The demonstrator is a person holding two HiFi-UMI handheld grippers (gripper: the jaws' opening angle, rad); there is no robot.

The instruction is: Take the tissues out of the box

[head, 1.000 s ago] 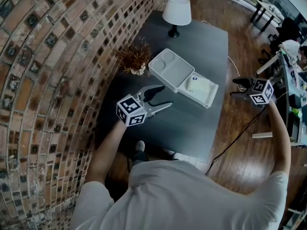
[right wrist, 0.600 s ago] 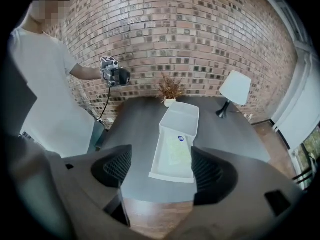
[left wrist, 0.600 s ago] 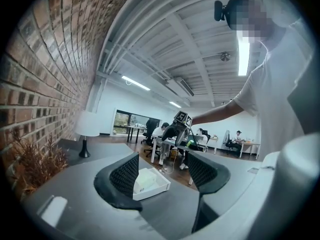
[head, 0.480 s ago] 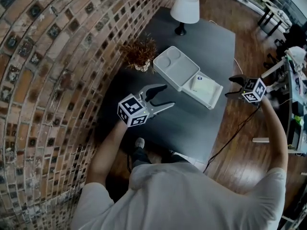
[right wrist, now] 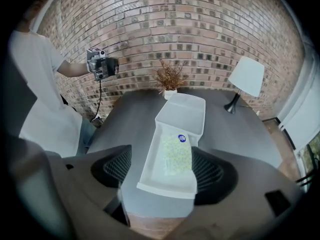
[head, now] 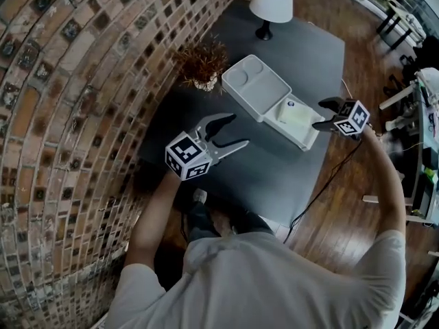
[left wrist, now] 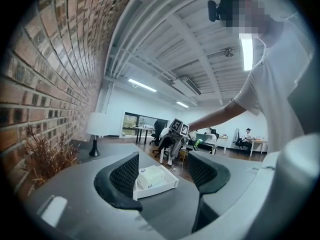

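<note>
Hovering right hand-held gripper (head: 318,114) points down at tissues (head: 296,114).

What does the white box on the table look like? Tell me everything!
The white box looks like smooth plastic, long and shallow. It is open: its lid, with two round dents, lies flat beside it. Inside lies a pale packet of tissues with a round blue sticker. The box sits flat on the dark grey table, near its edge.
</note>
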